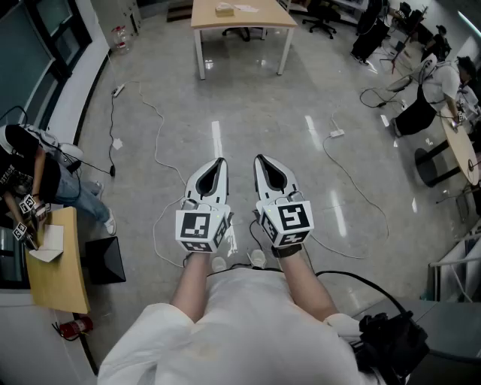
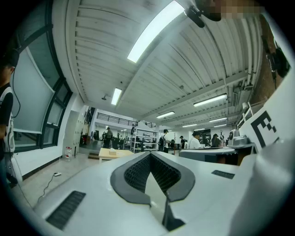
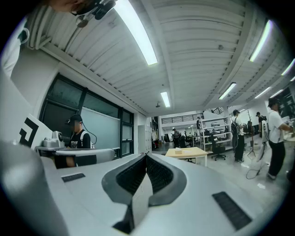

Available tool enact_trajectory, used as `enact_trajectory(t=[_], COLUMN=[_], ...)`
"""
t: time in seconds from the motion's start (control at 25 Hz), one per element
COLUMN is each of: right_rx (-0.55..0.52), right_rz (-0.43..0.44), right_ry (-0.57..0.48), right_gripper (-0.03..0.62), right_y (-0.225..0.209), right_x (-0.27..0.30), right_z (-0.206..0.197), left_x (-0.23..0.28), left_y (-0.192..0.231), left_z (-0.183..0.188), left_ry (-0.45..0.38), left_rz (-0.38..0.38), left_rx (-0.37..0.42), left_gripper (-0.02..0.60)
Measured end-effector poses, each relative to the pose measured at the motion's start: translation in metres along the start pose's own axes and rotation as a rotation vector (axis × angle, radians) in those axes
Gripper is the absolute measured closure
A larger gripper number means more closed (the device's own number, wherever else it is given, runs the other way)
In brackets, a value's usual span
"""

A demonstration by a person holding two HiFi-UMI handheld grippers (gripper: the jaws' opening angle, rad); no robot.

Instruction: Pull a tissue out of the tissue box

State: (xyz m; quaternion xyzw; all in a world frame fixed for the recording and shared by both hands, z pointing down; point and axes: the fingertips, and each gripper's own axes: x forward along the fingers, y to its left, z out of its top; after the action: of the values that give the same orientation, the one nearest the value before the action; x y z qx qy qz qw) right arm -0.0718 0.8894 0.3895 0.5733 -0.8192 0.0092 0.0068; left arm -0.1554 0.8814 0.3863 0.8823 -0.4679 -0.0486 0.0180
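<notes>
Floor (image 1: 248,113): glossy grey, cables trailing, lies betw. you and the work. Table (image 1: 242,19): pale wood top, white legs, well ahead. Left gripper (image 1: 219,162) & right gripper (image 1: 260,159): white shells, ribbed dark pads. Both claws are pinched closed on nothing and level, prob. your approach pose. Tissue box (image 1: 224,9): small pale block toward table's left edge, well out of your reach.

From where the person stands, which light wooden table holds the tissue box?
The white-legged table straight ahead across the floor, tissue box on top; the left desk and right desk are nearer.
</notes>
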Motion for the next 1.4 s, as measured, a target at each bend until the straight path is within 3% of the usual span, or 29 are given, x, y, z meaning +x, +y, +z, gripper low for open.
enact_trajectory(t=[0.2,0.4,0.56,0.72,0.88,1.08,1.28,1.4], right_rx=[0.000,-0.015,-0.033,-0.037,-0.012,0.004,-0.023,-0.036], right_rz=[0.001,0.008,0.066,0.124,0.151,0.153,0.121,0.098], right_ry=[0.000,-0.002,-0.019,-0.029,-0.023,-0.001,0.020,0.004], right_gripper=[0.589,0.589,0.591,0.591,0.591,0.591,0.591,0.590], right_y=[-0.008,-0.048,-0.060,-0.063,-0.059,-0.057,-0.058,-0.049], right_x=[-0.010,-0.017,-0.020,-0.017,0.006,0.047,0.103,0.141], right_z=[-0.010,-0.003,-0.003,-0.008,-0.013,-0.028,-0.026,-0.016], left_x=[0.001,0.024,0.024,0.025,0.036,0.064,0.103,0.123], left_y=[-0.009,-0.042,-0.056,-0.059,-0.039,-0.007,0.045,0.090], left_z=[-0.022,-0.020,-0.018,-0.030,-0.038,-0.049,-0.051,-0.044], left_ry=[0.026,0.039,-0.008,0.019,0.055,0.067,0.081,0.097], left_rz=[0.007,0.037,0.065,0.099,0.135,0.117,0.119,0.158], left_rx=[0.011,0.045,0.026,0.039,0.058,0.075,0.058,0.076], left_gripper=[0.583,0.583,0.583,0.583,0.583,0.583,0.583,0.582])
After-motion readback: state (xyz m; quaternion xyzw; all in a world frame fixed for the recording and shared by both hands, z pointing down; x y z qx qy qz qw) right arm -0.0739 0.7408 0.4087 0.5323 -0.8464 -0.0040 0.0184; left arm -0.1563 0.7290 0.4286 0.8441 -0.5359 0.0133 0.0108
